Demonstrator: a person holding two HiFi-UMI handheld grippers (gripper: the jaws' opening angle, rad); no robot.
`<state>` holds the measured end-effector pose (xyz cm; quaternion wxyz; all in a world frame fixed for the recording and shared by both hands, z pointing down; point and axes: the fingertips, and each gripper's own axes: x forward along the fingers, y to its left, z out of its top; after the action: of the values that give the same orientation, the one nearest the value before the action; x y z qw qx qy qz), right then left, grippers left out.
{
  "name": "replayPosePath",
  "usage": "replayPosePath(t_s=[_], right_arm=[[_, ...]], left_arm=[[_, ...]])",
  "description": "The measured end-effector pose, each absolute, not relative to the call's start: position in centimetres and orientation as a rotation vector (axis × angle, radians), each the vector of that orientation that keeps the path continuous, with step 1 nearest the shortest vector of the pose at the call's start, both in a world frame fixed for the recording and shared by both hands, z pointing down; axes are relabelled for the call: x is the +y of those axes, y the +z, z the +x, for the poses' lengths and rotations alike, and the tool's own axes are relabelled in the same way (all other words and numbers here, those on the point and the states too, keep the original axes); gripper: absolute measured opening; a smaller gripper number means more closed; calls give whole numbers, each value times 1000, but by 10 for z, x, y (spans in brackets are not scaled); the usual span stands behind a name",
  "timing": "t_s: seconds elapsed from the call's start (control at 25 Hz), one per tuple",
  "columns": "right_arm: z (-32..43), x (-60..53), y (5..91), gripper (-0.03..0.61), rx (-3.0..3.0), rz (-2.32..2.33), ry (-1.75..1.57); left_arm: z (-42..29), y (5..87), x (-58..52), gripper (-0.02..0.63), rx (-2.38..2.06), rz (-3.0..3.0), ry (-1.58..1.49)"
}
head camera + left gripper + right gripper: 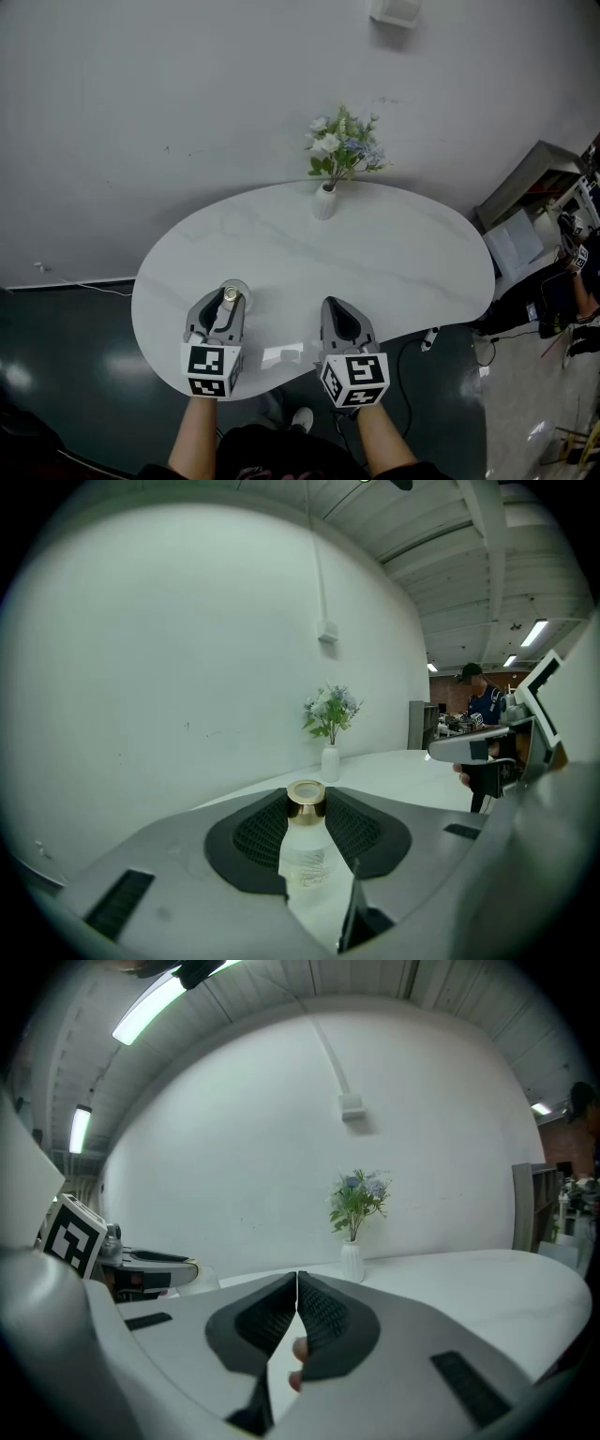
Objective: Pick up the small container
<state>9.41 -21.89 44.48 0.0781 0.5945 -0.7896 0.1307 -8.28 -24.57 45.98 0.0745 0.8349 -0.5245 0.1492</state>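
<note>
The small container is a clear little bottle with a gold cap, and my left gripper is shut on it, the dark pads pressing its two sides. From the head view the container sticks out between the left gripper's jaws above the near left part of the white table; whether it is off the surface I cannot tell. My right gripper is beside it over the near edge, jaws together. In its own view the right gripper is shut with nothing held.
A white vase of flowers stands at the table's far edge by the wall; the vase lies ahead of the left gripper. Grey shelving and boxes stand to the right, and a person is there. Dark floor surrounds the table.
</note>
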Motion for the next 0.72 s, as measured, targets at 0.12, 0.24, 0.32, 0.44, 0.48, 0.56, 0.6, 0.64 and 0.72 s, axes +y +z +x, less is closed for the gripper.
replayPosePath(t_s=[0.12, 0.24, 0.32, 0.44, 0.48, 0.56, 0.6, 0.64, 0.72], right_arm=[[96, -210, 438, 66, -2372, 1788, 384], [97, -202, 432, 66, -2379, 1792, 373], [98, -197, 428, 66, -2385, 1793, 363], [97, -191, 423, 66, -2396, 1790, 350], [96, -188, 422, 66, -2401, 1788, 346], [95, -184, 418, 66, -2409, 1783, 338], [94, -183, 417, 66, -2414, 1780, 335], [93, -181, 415, 66, -2418, 1777, 331], [92, -180, 412, 66, -2428, 1773, 321]], left_arm=[[-82, 451, -237, 129, -1582, 2516, 441], [-83, 443, -229, 129, -1592, 2526, 436], [-83, 437, -224, 129, -1599, 2533, 432], [-85, 431, -216, 129, -1609, 2539, 427], [-85, 429, -213, 129, -1612, 2540, 427], [-85, 424, -208, 129, -1615, 2545, 428], [-85, 422, -205, 129, -1617, 2547, 428], [-84, 420, -203, 129, -1620, 2549, 428], [-85, 417, -200, 129, -1627, 2553, 426]])
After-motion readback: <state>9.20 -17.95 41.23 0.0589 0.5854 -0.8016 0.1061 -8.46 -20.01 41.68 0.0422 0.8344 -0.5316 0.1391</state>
